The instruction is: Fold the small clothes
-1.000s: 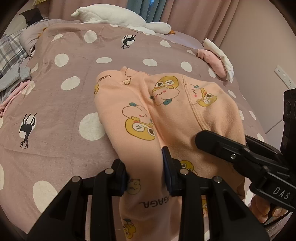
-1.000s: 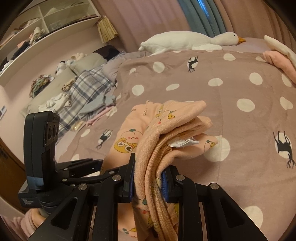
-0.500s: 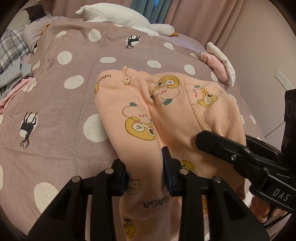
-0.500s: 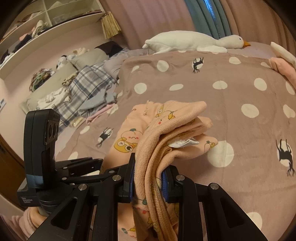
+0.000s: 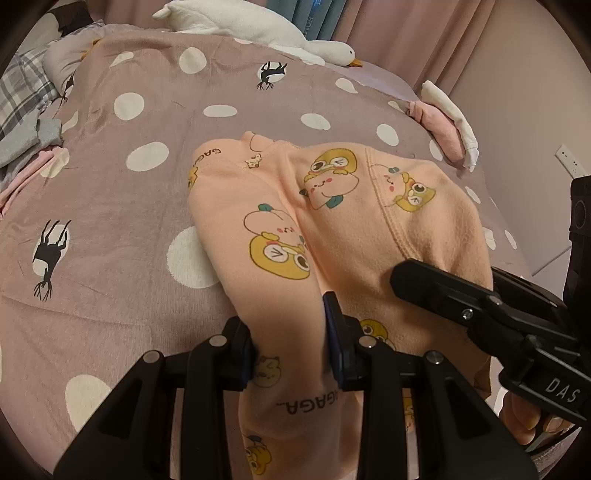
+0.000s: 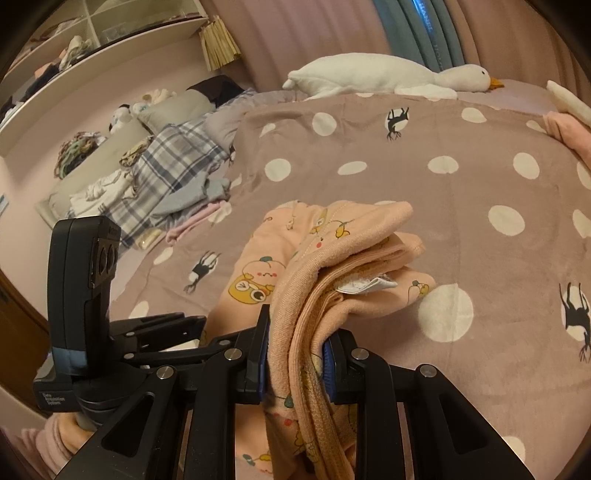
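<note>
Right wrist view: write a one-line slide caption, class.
Right gripper clamps folded peach pyjamas above the polka-dot bedspread.

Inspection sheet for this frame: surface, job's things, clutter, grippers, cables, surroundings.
Surface: bed blanket, mauve with white dots.
Job's things: peach cartoon-print garment, partly folded, far end resting on the blanket.
Clutter: plaid clothes pile; pink and white clothes; plush goose.
Grippers: left gripper and right gripper both clamp the garment.
Cables: nothing seen.
Surroundings: curtains, shelves, wall socket.
</note>
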`<move>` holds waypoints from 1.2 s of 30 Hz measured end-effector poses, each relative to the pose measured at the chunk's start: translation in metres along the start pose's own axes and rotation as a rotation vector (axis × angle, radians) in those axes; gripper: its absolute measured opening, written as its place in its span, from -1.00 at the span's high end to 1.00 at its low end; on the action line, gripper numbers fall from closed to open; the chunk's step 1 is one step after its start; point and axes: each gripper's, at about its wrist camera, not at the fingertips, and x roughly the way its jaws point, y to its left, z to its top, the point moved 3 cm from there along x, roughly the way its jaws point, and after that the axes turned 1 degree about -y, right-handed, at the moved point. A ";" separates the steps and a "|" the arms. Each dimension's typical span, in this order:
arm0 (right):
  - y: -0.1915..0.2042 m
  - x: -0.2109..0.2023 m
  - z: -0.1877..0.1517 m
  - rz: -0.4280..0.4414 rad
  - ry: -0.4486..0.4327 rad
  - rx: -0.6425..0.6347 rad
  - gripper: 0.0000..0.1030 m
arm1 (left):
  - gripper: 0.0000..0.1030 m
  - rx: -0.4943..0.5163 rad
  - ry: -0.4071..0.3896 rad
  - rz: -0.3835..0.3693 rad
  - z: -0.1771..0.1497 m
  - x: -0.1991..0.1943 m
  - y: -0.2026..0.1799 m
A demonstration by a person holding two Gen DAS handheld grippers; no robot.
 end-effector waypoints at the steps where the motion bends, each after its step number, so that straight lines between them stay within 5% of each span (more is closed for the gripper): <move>1: -0.001 0.001 0.000 0.001 0.002 0.002 0.51 | 0.38 0.000 0.003 0.001 0.001 0.002 0.001; 36: -0.046 0.026 0.020 -0.019 -0.003 0.056 0.51 | 0.38 0.022 0.050 0.002 0.039 0.058 -0.010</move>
